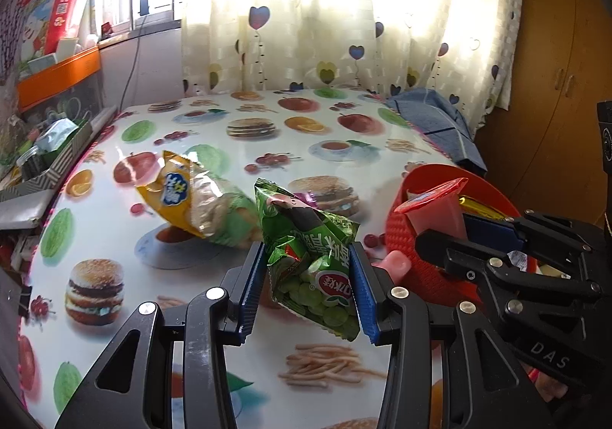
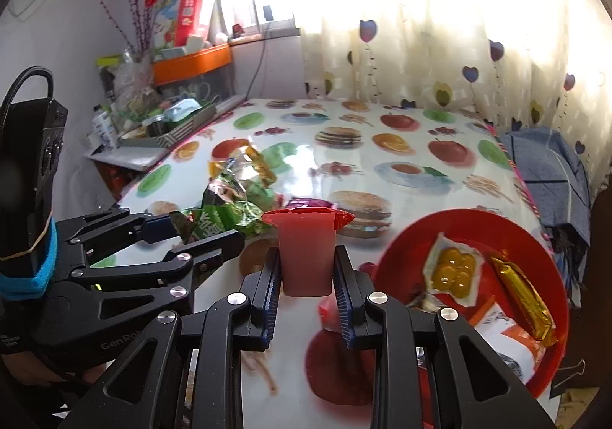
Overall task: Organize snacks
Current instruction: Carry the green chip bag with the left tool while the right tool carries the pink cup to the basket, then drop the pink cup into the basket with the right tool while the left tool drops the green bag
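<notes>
My left gripper [image 1: 308, 287] is shut on a green snack bag [image 1: 310, 257] and holds it above the table; the bag also shows in the right wrist view [image 2: 222, 216]. My right gripper [image 2: 306, 287] is shut on a pink jelly cup with a red lid [image 2: 306, 253], held upright just left of the red bowl [image 2: 543, 238]. The cup shows in the left wrist view [image 1: 436, 213] over the bowl's rim [image 1: 417, 276]. The bowl holds a yellow-egg packet [image 2: 453, 268], a gold bar [image 2: 522, 301] and an orange-white packet [image 2: 508, 337]. A yellow and green bag [image 1: 199, 199] lies on the table.
The table has a food-print cloth [image 1: 267, 130]. A small purple packet [image 2: 310, 202] lies behind the cup. A cluttered tray and shelf [image 2: 168, 130] stand at the left edge. A blue cloth [image 2: 547, 161] lies at the right edge. Curtains hang behind.
</notes>
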